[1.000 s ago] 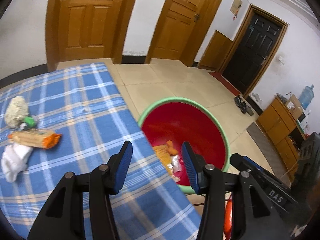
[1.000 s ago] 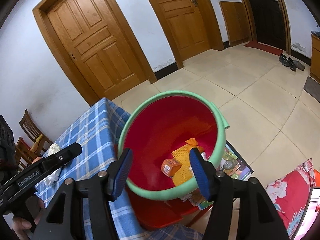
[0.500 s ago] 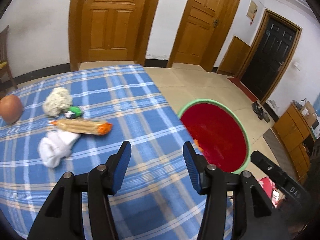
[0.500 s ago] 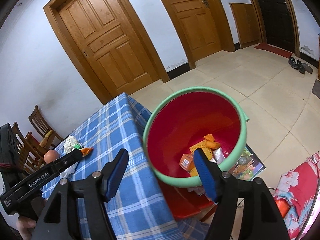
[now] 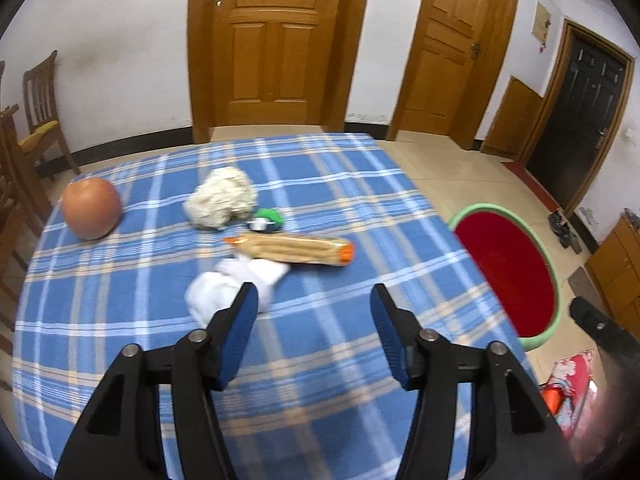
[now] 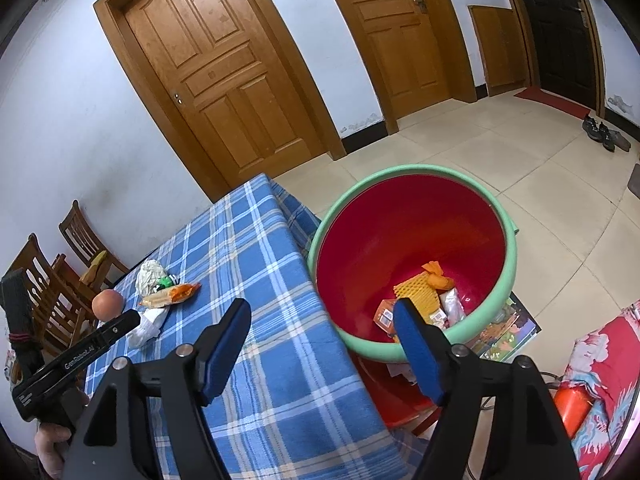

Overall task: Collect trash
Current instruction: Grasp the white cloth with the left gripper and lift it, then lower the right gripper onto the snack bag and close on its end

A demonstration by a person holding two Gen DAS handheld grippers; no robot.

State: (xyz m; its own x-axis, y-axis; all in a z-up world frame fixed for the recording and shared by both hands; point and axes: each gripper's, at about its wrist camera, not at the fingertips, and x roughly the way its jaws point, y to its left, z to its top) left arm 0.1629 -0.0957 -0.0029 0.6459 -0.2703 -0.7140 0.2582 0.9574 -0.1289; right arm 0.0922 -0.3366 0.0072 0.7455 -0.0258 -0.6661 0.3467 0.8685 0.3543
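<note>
Swung away from the red bin point(image 5: 516, 276), the left gripper point(image 5: 312, 308) now faces the trash on the blue plaid table point(image 5: 320, 380).

Both it and the right gripper point(image 6: 322, 322) are spreading, nothing between their jaws (white tissue point(image 5: 228, 284), biscuit packet point(image 5: 296, 248) and crumpled paper point(image 5: 220, 198) lie ahead); the bin, beside the table, holds orange scraps point(image 6: 424, 292).

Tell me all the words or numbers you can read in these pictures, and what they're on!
"GenRobot.AI": white letters on the black handheld left tool, seen in the right wrist view.
Small orange printed box inside the red plastic tub with the green rim: too small to read.
Long orange-ended snack wrapper: blurred, unreadable.
</note>
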